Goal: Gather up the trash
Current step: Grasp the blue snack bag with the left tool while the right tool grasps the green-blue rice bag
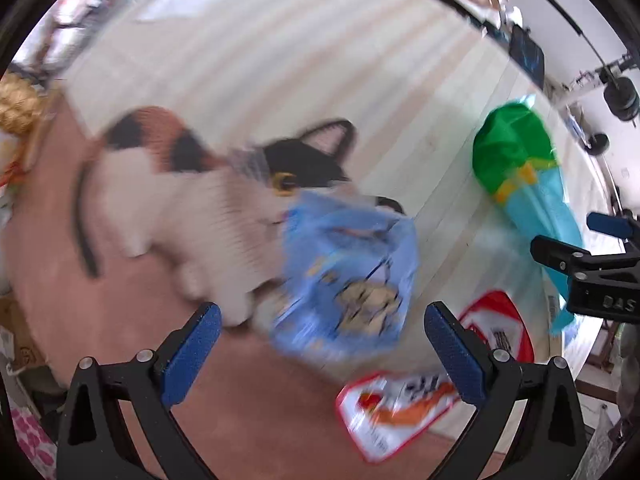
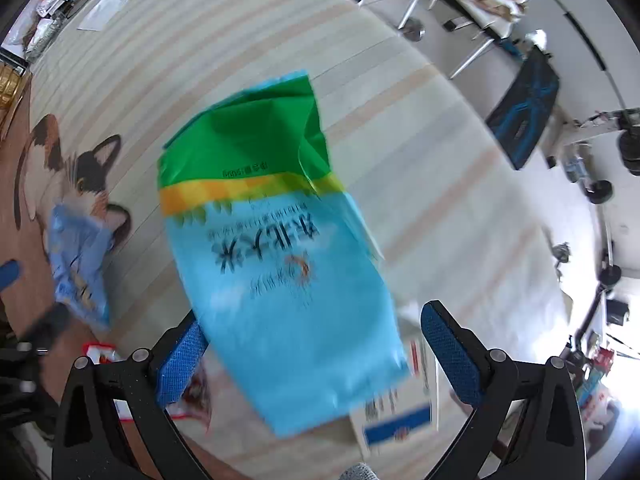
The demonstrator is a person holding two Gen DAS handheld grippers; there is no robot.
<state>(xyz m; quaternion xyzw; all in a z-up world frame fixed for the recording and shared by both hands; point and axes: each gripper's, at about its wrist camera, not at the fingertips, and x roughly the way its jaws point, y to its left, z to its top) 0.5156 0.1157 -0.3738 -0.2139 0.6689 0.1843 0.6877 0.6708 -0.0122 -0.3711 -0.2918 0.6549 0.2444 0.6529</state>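
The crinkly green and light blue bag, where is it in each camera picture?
Left wrist view: the crinkly green and light blue plastic bag lies far right, beside the right gripper.
Right wrist view: the same bag fills the middle, reaching down between the open fingers.
Shared landmark: the calico cat picture on the mat.

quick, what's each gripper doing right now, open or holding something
left gripper: open, holding nothing, blue snack bag lies ahead between its fingers.
right gripper: open, not clamped, green and light blue bag sits between its fingers.
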